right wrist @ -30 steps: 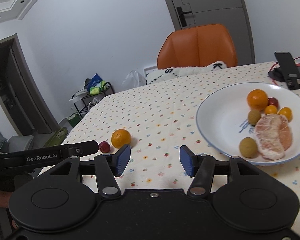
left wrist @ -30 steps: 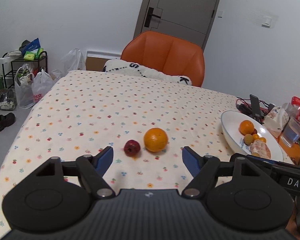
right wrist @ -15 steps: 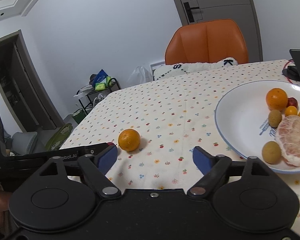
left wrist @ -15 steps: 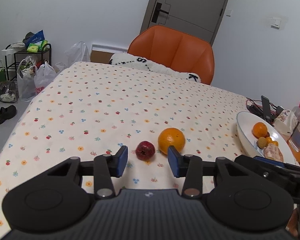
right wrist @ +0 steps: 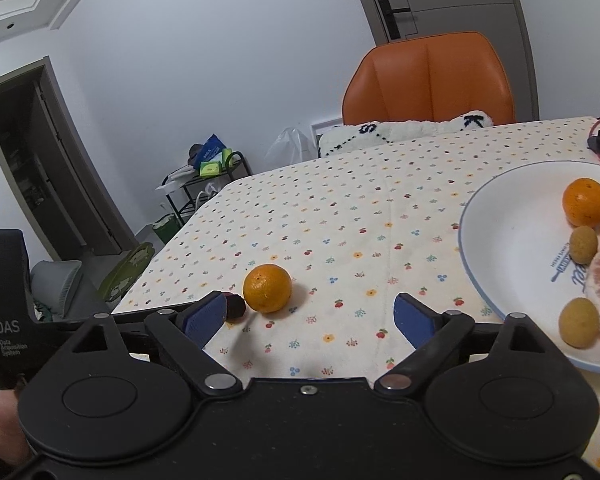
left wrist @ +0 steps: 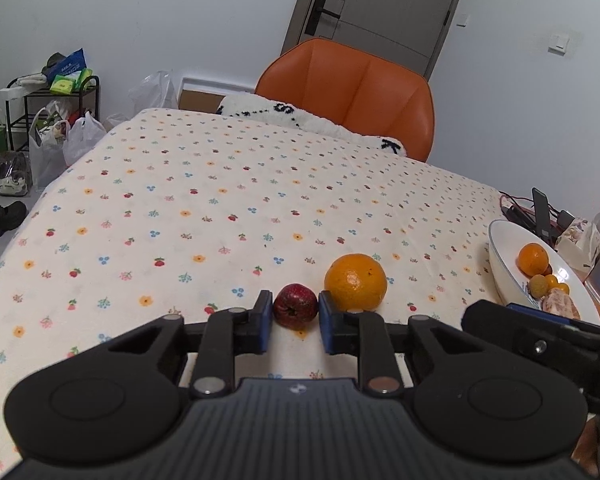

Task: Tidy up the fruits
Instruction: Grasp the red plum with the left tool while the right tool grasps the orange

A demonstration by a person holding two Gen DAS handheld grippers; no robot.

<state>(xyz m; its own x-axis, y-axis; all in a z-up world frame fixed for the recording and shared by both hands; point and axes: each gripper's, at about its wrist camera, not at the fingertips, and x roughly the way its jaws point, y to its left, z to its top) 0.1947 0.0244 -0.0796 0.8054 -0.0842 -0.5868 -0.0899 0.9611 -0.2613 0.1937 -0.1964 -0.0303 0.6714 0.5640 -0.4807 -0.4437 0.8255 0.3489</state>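
Left claw (left wrist: pixel 294 326) now narrowed, clamping red fruit (left wrist: pixel 295 306) w/ both pads; right claw (right wrist: pixel 310 318) wide apart, empty.

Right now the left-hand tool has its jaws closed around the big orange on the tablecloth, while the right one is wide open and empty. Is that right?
Not quite. In the left wrist view the left gripper has its jaws around the small dark red fruit, not the orange, which sits just beside it on the tablecloth. The right gripper is indeed wide open and empty.
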